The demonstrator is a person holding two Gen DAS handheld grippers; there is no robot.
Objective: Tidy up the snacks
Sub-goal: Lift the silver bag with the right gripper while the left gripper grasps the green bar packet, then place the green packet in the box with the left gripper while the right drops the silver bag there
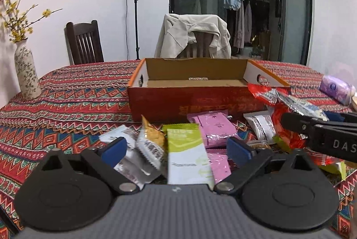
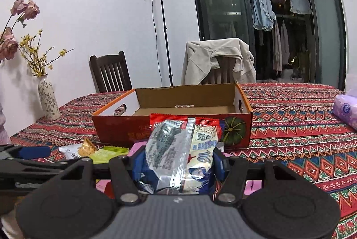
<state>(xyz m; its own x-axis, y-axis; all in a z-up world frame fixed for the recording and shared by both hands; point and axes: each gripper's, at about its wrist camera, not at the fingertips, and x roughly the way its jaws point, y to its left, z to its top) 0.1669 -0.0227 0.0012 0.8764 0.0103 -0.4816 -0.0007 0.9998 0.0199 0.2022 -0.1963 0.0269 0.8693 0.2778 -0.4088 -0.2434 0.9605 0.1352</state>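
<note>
Box [image 2: 171,109] ahead of fingers looks nearly empty, right gripper [image 2: 178,163] clamped on red/white snack pack [image 2: 180,149], left gripper [image 1: 176,149] wide open w/ nothing, pile [image 1: 200,138] still left.

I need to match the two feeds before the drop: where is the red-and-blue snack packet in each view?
Left wrist: the snack packet sits at the right edge, held by the right gripper coming in from the right, just in front of the box's right end.
Right wrist: bottom center, clamped between the blue fingers, hiding part of the box front.
Shared landmark: the open cardboard box.
</note>
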